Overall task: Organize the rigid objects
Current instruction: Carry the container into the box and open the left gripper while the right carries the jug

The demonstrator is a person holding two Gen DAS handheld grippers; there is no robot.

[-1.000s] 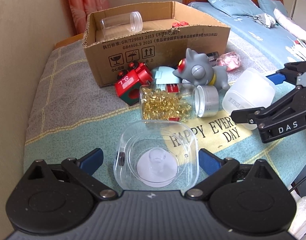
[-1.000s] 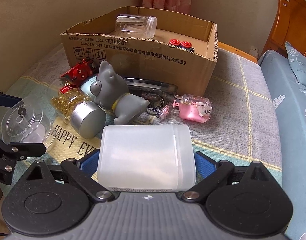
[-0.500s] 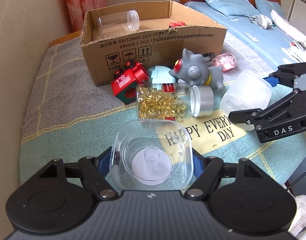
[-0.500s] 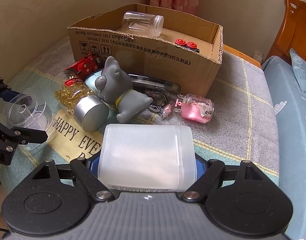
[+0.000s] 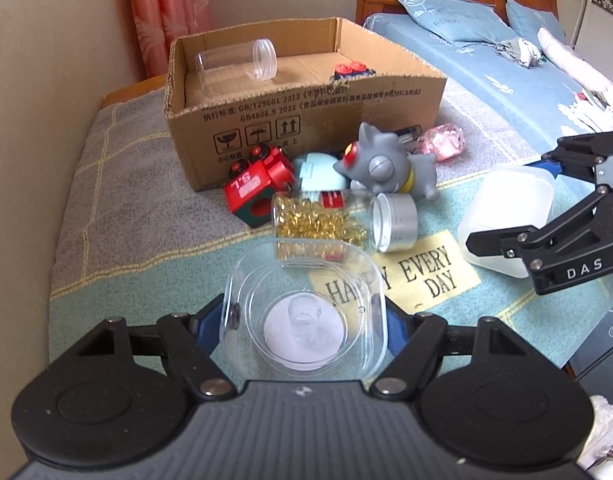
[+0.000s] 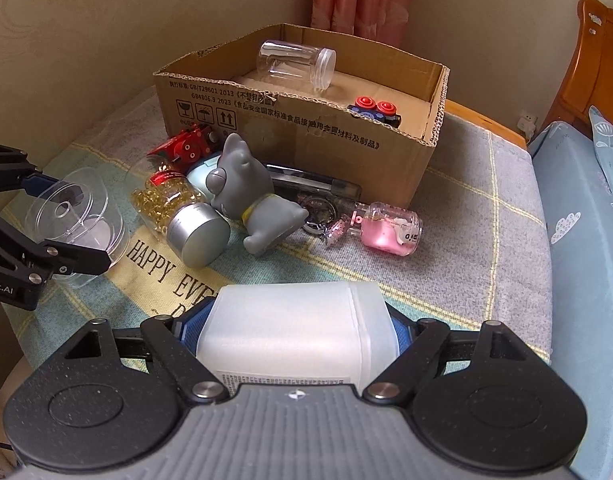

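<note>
My left gripper (image 5: 302, 316) is shut on a clear plastic container (image 5: 302, 304), held above the blanket; it also shows in the right wrist view (image 6: 78, 216). My right gripper (image 6: 296, 326) is shut on a frosted white jar (image 6: 294, 332), also seen in the left wrist view (image 5: 506, 220). An open cardboard box (image 5: 306, 120) stands behind, holding a clear jar (image 5: 234, 62) and a red-knobbed toy (image 5: 348, 70). In front lie a pill bottle with a silver cap (image 5: 338, 220), a grey figurine (image 5: 382, 168), a red toy (image 5: 258, 184) and a pink bottle (image 6: 386, 228).
A pale blue object (image 5: 312, 170) and a dark flat item with a keyring (image 6: 314, 188) lie by the box. A wall runs along the left (image 5: 46, 60). A bed with blue bedding (image 5: 486, 60) is to the right. The blanket edge (image 5: 546, 344) drops off at the near right.
My left gripper closed on the clear container and lifted it. My right gripper lifted with the white jar. Both views sit higher and farther from the pile.
</note>
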